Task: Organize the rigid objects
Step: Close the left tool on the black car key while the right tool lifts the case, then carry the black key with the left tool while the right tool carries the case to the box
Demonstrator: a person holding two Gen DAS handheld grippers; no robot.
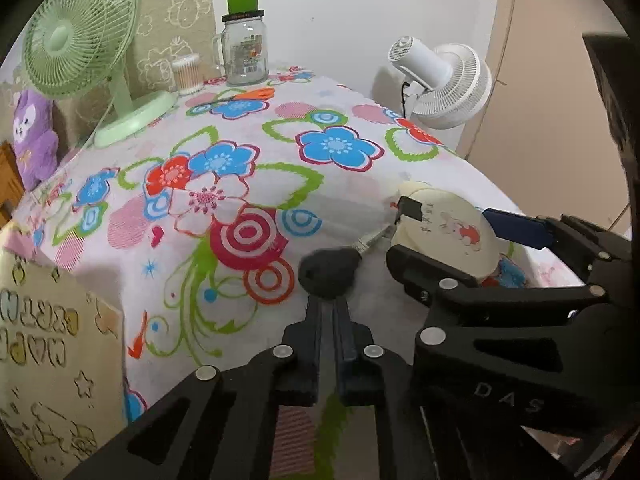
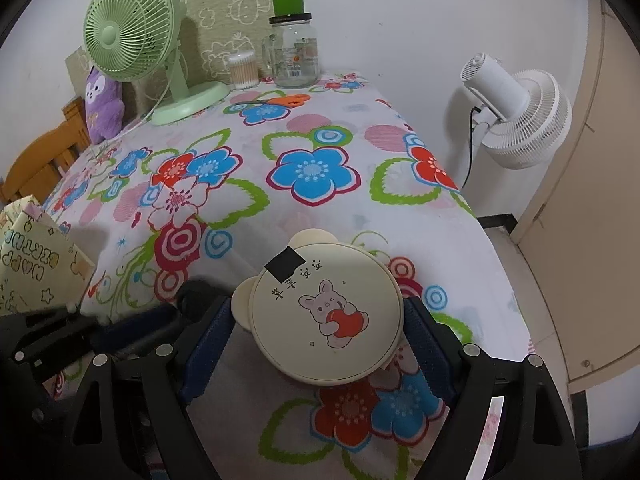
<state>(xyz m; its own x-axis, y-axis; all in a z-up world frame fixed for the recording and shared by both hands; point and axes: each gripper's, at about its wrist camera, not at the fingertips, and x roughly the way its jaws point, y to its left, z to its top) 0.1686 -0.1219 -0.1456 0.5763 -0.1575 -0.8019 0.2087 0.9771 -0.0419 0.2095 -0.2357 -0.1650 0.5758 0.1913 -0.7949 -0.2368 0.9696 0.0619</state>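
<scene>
Two task items sit at the near edge of the flower-print tablecloth: a black-headed key and a round cream box with bear ears and a rabbit print. Key lies just left of the box, metal blade pointing toward it. Left gripper: jaws pressed together, pinching the key's black head. Right gripper: jaws spread wide, one blue-padded finger on each side of the box; whether the pads press on it cannot be told.

Near left: a cream "Happy Birthday" gift bag. Far end of the table: orange-handled scissors, glass jar with green cup on top, cotton swab tub, green desk fan, purple plush. Off the table, right: white fan.
</scene>
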